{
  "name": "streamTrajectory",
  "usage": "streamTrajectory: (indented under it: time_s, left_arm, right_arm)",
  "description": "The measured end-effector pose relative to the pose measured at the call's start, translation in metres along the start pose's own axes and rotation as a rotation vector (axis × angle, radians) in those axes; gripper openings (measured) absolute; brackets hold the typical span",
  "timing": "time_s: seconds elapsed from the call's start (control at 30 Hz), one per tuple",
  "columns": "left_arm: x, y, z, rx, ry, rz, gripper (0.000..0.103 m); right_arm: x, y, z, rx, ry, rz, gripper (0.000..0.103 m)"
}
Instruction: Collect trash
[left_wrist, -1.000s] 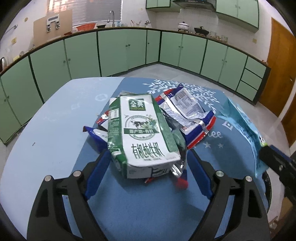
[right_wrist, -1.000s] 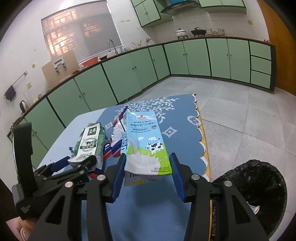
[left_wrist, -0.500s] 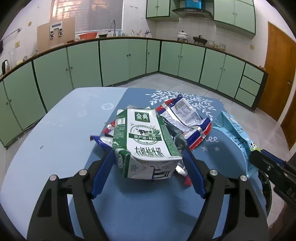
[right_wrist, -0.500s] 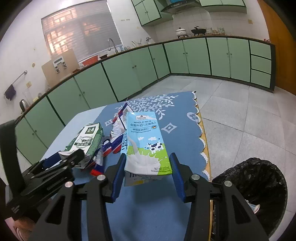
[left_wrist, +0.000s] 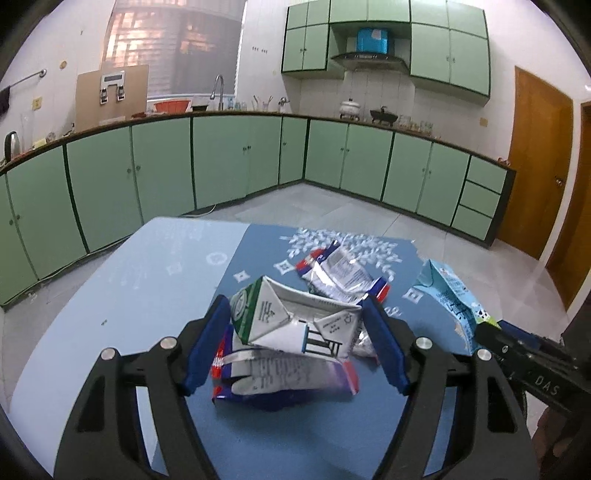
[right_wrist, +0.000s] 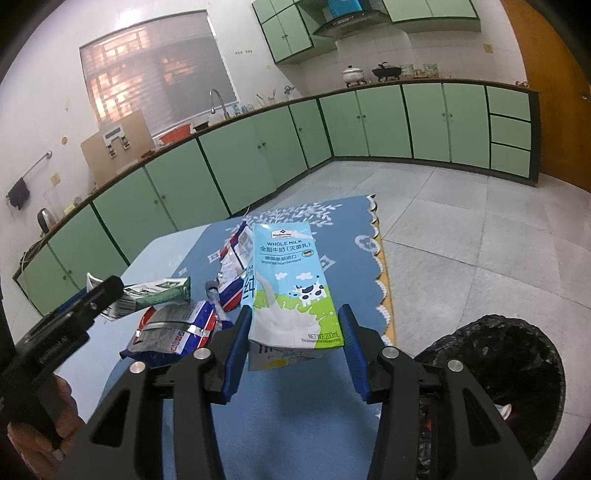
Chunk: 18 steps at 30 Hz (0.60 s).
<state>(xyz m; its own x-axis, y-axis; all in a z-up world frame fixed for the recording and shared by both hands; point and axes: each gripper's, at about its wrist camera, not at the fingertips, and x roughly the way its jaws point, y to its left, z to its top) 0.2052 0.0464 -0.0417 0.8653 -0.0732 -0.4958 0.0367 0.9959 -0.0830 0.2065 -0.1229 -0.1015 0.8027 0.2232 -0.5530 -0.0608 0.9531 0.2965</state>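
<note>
Now both tools carry trash above the tabletop (right_wrist: 177, 258).
Left tool (left_wrist: 295, 347) grips the green carton (left_wrist: 291, 317); right tool (right_wrist: 293, 347) grips the blue milk carton (right_wrist: 291, 288), nearer the bin (right_wrist: 509, 373) at its right.

Both views are round fisheye pictures with black corners, and straight lines such as the cabinet fronts (left_wrist: 229, 162) bow strongly toward the edges. The room is evenly but softly lit, with a cool, slightly bluish cast. A blinded window (right_wrist: 155, 74) glows orange-pink without lighting the room much. The pale floor (right_wrist: 461, 229) is the brightest area. A soft shadow lies on the desk (left_wrist: 147, 280) under the crumpled wrappers (left_wrist: 280, 373) in the left view. The centre is fairly sharp; the rim smears slightly, and the wrappers' near edge looks blurred.
</note>
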Motion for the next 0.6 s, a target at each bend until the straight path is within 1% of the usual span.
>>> streamTrajectory:
  time_s: [0.2, 0.23, 0.27, 0.3, 0.33, 0.37, 0.4, 0.47, 0.57, 0.6]
  left_arm:
    - [-0.01, -0.015, 0.012, 0.005, -0.046, -0.058, 0.07]
    - [-0.013, -0.019, 0.016, 0.005, -0.056, -0.072, 0.066]
    - [-0.015, -0.023, 0.018, 0.004, -0.063, -0.088, 0.034]
    - [-0.013, -0.028, 0.022, -0.002, -0.044, -0.119, 0.011]
    - [-0.01, -0.031, 0.025, -0.013, -0.026, -0.152, 0.002]
    - [-0.007, -0.036, 0.028, -0.031, -0.002, -0.19, 0.002]
    - [-0.004, -0.042, 0.028, -0.032, 0.017, -0.211, 0.002]
    - [-0.002, -0.051, 0.022, -0.009, 0.02, -0.195, 0.002]
    - [0.003, -0.056, 0.007, 0.009, 0.059, -0.193, 0.005]
    - [0.006, -0.058, 0.001, 0.025, 0.075, -0.188, 0.014]
  right_arm:
    - [-0.016, -0.006, 0.005, 0.005, -0.03, -0.018, 0.047]
    - [-0.02, -0.009, 0.006, 0.007, -0.036, -0.022, 0.047]
    - [-0.024, -0.011, 0.008, 0.008, -0.044, -0.028, 0.047]
    - [-0.029, -0.015, 0.009, 0.009, -0.054, -0.037, 0.047]
    - [-0.033, -0.017, 0.01, 0.01, -0.06, -0.042, 0.047]
    - [-0.039, -0.022, 0.012, 0.012, -0.07, -0.052, 0.047]
    - [-0.044, -0.026, 0.012, 0.018, -0.075, -0.06, 0.047]
    - [-0.046, -0.036, 0.011, 0.023, -0.055, -0.072, 0.047]
    - [-0.044, -0.045, 0.001, 0.037, -0.027, -0.075, 0.047]
    - [-0.042, -0.048, -0.004, 0.046, -0.016, -0.078, 0.047]
